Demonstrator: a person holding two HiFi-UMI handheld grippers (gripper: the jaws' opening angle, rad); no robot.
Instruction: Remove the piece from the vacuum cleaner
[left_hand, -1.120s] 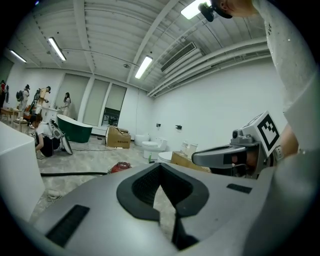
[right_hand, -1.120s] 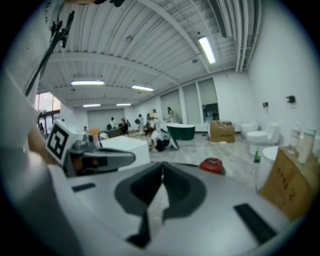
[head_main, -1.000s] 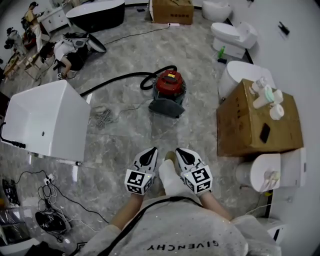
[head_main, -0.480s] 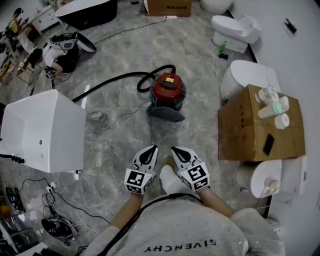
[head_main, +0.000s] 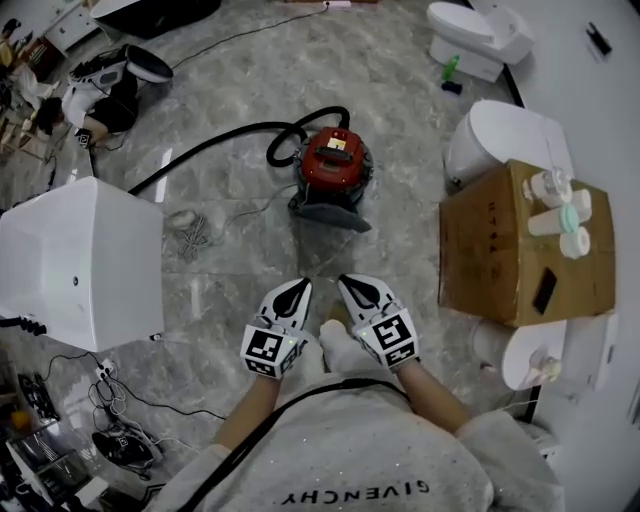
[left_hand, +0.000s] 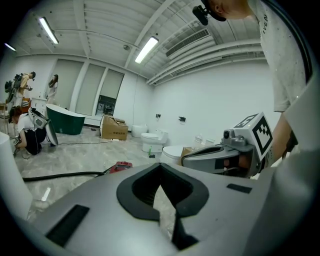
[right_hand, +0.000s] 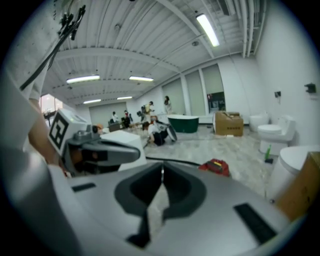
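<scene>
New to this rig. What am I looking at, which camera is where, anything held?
No robot: a person holds two two-jaw grippers. The head view looks down on the left gripper and right gripper; the other two views ride on the grippers, looking along their jaws. Both are shut and empty. On the floor ahead stands the red vacuum cleaner with a black hose, untouched; a cardboard box with bottles sits right.

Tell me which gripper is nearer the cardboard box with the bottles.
Right. The right gripper sits left of the cardboard box in the head view; the left gripper lies farther left.
</scene>
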